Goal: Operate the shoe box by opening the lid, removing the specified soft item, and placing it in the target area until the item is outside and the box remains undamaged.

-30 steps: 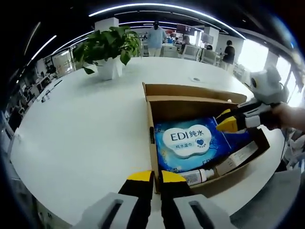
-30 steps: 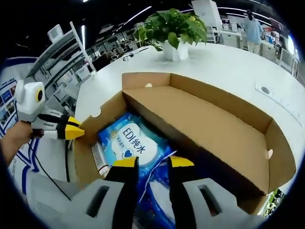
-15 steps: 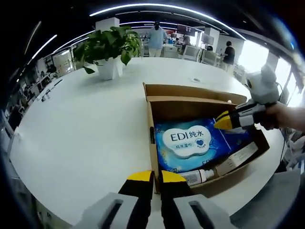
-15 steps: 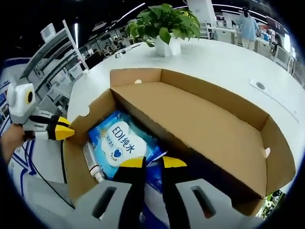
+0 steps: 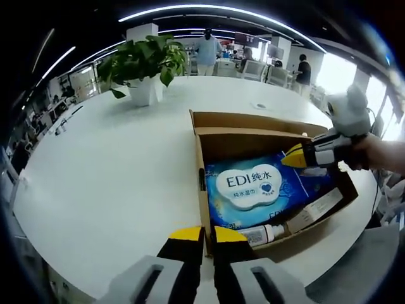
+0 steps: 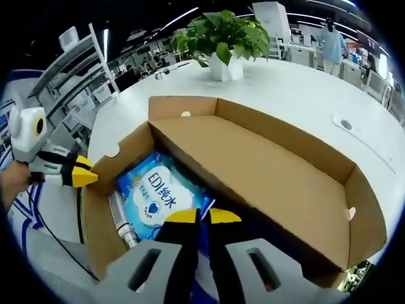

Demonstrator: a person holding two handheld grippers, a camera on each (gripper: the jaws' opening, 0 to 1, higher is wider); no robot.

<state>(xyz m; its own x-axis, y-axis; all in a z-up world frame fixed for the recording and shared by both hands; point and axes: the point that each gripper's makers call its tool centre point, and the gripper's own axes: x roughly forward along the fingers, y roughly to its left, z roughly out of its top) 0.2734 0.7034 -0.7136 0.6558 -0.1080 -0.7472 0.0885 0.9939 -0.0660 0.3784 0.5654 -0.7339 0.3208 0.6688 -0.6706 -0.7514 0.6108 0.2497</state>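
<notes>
- We see the left gripper (image 5: 201, 233) at the near wall of the brown cardboard shoe box (image 5: 253, 123), its yellow tips almost together, gripping nothing.
- Inside the box lies the glossy blue wipes pack (image 5: 253, 190), soft and flat, with a white tube (image 5: 262, 234) alongside.
- Our right gripper (image 6: 202, 216) is nearly closed over the pack's edge; we cannot tell whether it grips.

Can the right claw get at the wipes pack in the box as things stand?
Probably yes. The box lid is open and the right claw sits over the wipes pack, jaws nearly closed on its edge. Nothing lies on the pack; the bottle is beside it.
</notes>
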